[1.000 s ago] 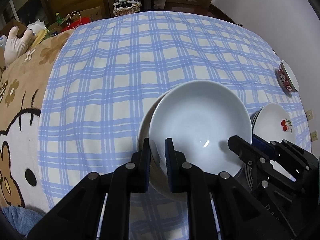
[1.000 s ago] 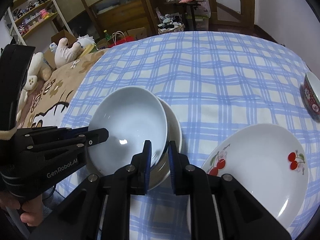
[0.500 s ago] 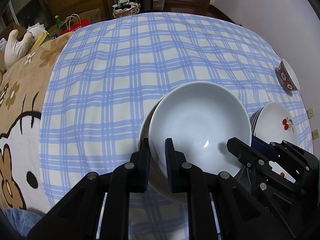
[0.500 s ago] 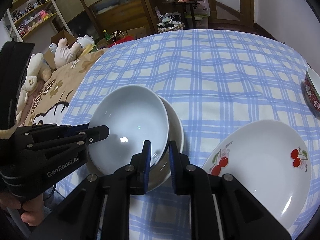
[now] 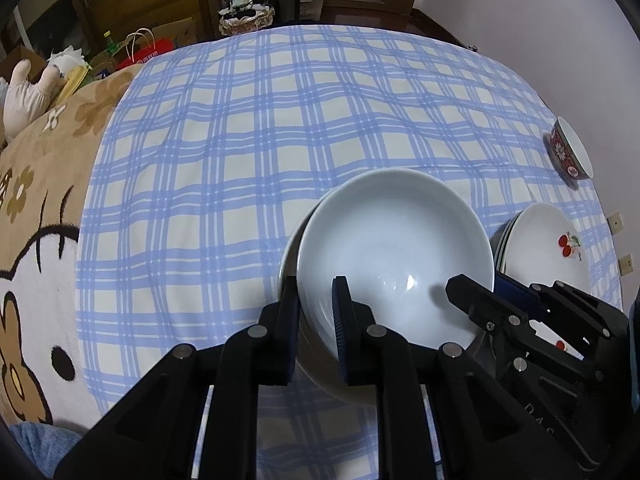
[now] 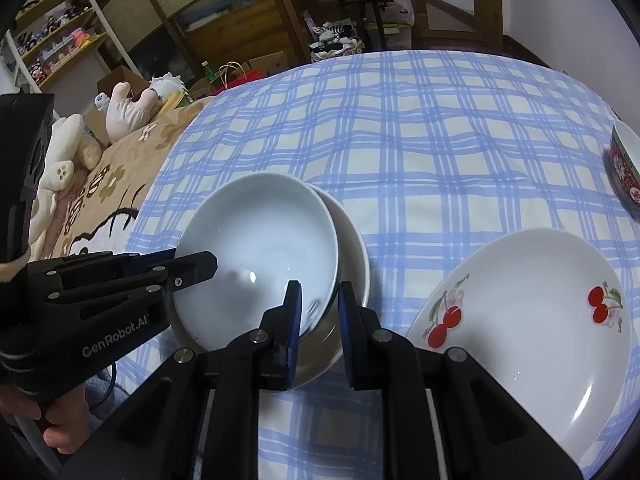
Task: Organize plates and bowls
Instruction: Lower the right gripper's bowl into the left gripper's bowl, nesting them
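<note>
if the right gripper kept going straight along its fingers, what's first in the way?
Nothing to cross: the right gripper is already shut on the near rim of the white bowl. Pushing on would likely drive it into the second bowl nested underneath.

Tabletop (image 5: 280, 128) under blue-and-white checked cloth (image 6: 440, 140). Directly on it: nested white bowls (image 6: 352, 256), cherry-printed plate (image 6: 532, 312), small red patterned bowl (image 5: 568, 154) near far right edge.
</note>
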The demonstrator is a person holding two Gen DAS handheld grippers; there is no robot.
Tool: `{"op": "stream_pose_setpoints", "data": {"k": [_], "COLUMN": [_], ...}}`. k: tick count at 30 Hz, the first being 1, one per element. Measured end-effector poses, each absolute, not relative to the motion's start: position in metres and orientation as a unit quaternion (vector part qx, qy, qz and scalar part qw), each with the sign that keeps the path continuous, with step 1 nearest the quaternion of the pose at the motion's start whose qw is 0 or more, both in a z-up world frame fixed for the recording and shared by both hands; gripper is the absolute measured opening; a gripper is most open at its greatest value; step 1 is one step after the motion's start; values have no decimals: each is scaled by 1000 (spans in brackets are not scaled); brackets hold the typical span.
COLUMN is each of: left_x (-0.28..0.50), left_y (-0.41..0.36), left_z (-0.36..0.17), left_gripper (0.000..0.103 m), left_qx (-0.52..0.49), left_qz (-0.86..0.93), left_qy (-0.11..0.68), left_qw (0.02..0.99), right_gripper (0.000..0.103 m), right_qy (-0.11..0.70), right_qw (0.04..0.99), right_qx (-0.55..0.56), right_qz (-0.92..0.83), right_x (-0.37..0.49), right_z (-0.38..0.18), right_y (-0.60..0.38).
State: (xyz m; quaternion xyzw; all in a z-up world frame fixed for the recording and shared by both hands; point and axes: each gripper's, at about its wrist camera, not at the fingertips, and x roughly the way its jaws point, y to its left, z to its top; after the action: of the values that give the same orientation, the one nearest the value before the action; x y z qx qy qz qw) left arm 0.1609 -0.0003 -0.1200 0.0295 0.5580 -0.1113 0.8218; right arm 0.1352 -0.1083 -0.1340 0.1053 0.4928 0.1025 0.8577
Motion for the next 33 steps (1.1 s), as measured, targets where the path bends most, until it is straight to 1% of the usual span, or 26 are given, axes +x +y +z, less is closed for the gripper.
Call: {"op": "stream_pose_setpoints", "data": {"k": [8, 27, 33], "left_x": [164, 160, 155], "left_y": [0, 5, 1], "left_z": [-121, -118, -116], "left_gripper": [16, 16, 16], "left_qx": [23, -9, 5], "left_qz": [-111, -121, -119], "left_qy": [558, 562, 562], "left_qw": [822, 818, 818], "right_gripper": [21, 22, 22], "right_qy": [493, 500, 508], "right_qw": [854, 854, 851], "right_qx": [128, 109, 103], "right_qz": [110, 95, 91], "right_x": [136, 136, 136], "right_z": [-135, -137, -138], "right_y": [-110, -103, -102]}}
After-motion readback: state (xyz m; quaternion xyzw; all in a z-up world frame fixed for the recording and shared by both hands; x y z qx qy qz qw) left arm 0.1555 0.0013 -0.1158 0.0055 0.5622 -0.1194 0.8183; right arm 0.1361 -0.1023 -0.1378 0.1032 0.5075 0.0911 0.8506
